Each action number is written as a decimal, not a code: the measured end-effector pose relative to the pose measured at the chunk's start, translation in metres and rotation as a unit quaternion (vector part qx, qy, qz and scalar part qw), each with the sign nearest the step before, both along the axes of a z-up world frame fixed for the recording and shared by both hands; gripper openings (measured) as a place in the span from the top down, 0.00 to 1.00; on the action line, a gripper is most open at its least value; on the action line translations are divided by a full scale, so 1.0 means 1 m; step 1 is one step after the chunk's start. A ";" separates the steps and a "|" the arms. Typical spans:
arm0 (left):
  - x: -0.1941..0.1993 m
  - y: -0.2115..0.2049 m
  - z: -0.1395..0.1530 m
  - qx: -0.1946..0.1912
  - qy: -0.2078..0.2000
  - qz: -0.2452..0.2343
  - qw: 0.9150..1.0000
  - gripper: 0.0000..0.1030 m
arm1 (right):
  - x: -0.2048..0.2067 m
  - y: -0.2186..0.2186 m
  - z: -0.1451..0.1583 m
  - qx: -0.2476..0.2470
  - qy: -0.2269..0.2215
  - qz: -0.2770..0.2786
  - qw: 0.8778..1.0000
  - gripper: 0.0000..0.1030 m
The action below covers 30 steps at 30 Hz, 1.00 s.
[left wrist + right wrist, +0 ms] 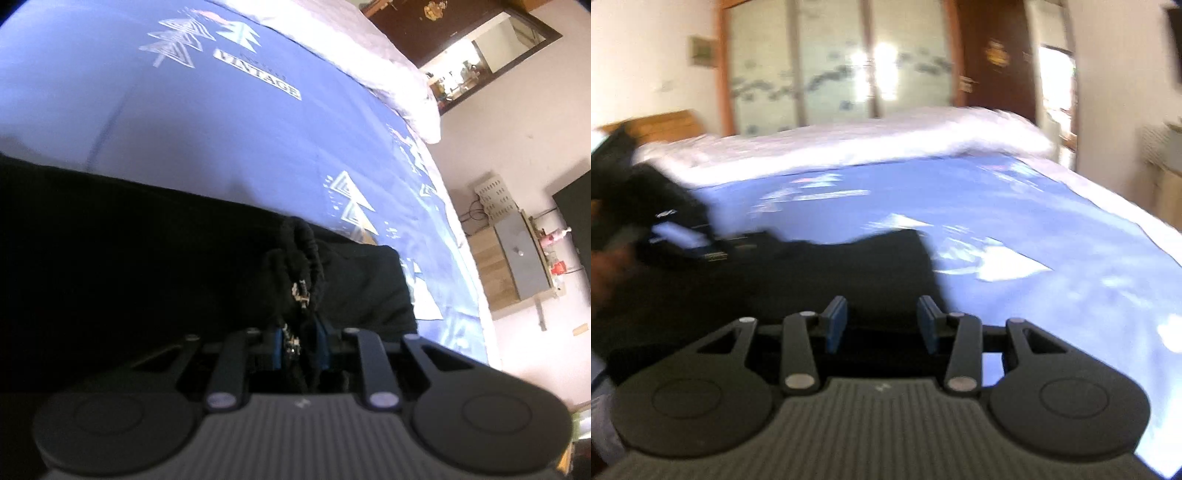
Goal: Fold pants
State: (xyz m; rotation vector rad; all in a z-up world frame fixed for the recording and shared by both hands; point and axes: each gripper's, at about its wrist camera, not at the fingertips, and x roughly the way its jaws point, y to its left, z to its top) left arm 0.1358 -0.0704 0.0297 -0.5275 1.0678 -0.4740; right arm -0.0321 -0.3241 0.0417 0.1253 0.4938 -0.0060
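Black pants (129, 258) lie flat on a blue printed bedsheet (221, 147), with one end towards the bed's right side. The braided black drawstring (306, 243) bunches up at the waist. My left gripper (301, 347) is shut on the drawstring and a fold of the waistband, and dark fabric fills the gap between the blue pads. In the right wrist view the pants (849, 273) stretch leftwards, and my right gripper (882, 325) hovers over their near edge, open with nothing between its pads. The left gripper (738, 243) shows blurred at the left, held by a hand (605, 266).
A white duvet (849, 147) is heaped along the far side of the bed, before a wooden headboard (665, 125) and a glass-fronted wardrobe (831, 66). Beyond the bed's right edge stands a low cabinet (517, 258) against the wall. Bare sheet (1034, 221) stretches to the right of the pants.
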 end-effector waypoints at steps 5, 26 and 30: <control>-0.001 0.010 -0.026 0.031 0.033 0.022 0.999 0.79 | 0.020 -0.035 -0.016 0.050 0.031 -0.038 0.998 0.76; -0.115 0.212 0.033 0.028 -0.055 0.165 0.984 0.49 | 0.008 0.082 -0.005 0.055 0.038 0.066 0.996 0.76; -0.147 0.274 0.016 -0.008 -0.028 0.244 0.969 0.49 | 0.016 0.136 -0.011 0.065 0.068 0.139 0.986 0.76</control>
